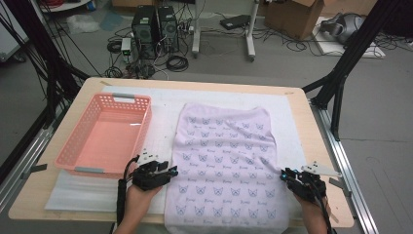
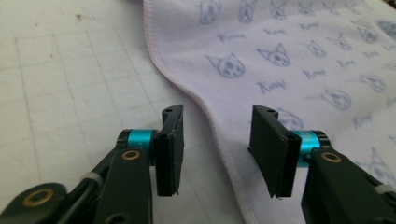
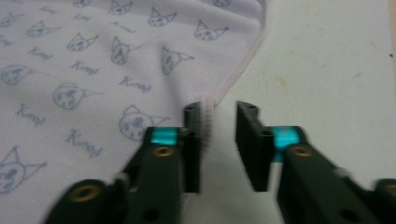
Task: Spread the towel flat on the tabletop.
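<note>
Two grippers flank the lilac towel (image 1: 225,165) that lies spread flat on the table (image 1: 302,112), just right of the pink basket (image 1: 108,132), its near end at the table's front edge. Our left gripper (image 2: 217,140) straddles the towel's left hem and our right gripper (image 3: 219,135) its right hem, both with fingers apart and nothing clamped. We judge this the grasping step: next, each should close squarely on its hem.
</note>
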